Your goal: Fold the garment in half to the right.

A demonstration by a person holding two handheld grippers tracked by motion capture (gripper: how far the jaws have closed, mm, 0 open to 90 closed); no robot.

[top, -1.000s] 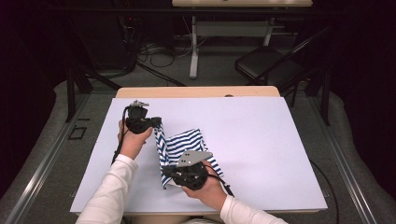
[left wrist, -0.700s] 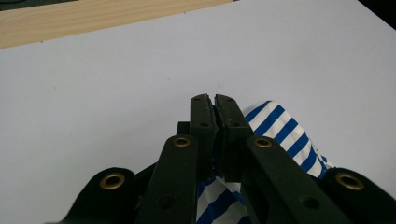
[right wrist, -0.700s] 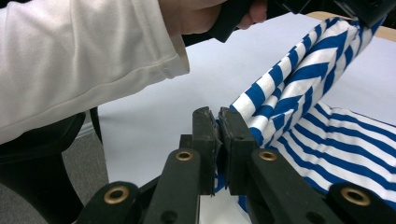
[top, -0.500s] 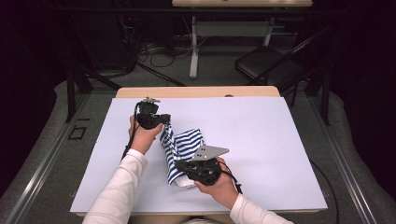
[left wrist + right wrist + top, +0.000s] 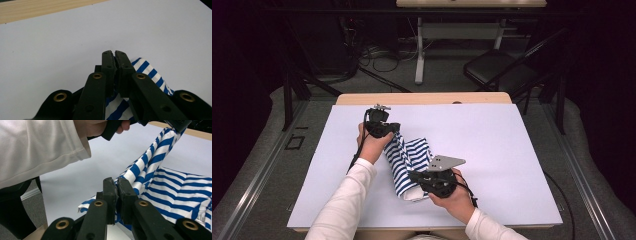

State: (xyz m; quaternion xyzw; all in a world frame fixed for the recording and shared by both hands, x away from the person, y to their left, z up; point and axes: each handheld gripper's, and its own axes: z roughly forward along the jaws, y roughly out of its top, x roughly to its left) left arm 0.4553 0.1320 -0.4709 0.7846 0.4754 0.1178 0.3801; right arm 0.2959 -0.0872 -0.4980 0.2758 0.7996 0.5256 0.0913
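On the white table cover (image 5: 512,150), slightly toward seven o'clock from its centre in the high view, I found the blue-and-white striped cloth (image 5: 409,162) held between both tongs. The left gripper (image 5: 394,129) sat at the cloth's eleven o'clock corner, carried by the left hand (image 5: 372,145). In the left gripper view its jaws stood pressed together, with striped fabric pinched between them and spilling out toward five o'clock (image 5: 150,72). I recorded that gripper as clamped on the cloth.

The right gripper (image 5: 414,178) sat at the cloth's six o'clock end, near the table's front edge, with its grey three-cornered plate (image 5: 444,162) on top and the right hand (image 5: 457,195) behind it. In the right gripper view its jaws were likewise closed on a fold of the cloth (image 5: 162,187). From that pinch, a band of fabric rose toward one o'clock to the other gripper, lifted off the cover. The remainder lay flat on the cover at three o'clock of the jaws. A white sleeve (image 5: 37,147) filled the ten o'clock quarter of that view.

Beyond the cover's twelve o'clock edge I noted a strip of bare wooden tabletop (image 5: 422,98). A dark chair (image 5: 502,72) stood on the floor at one o'clock.
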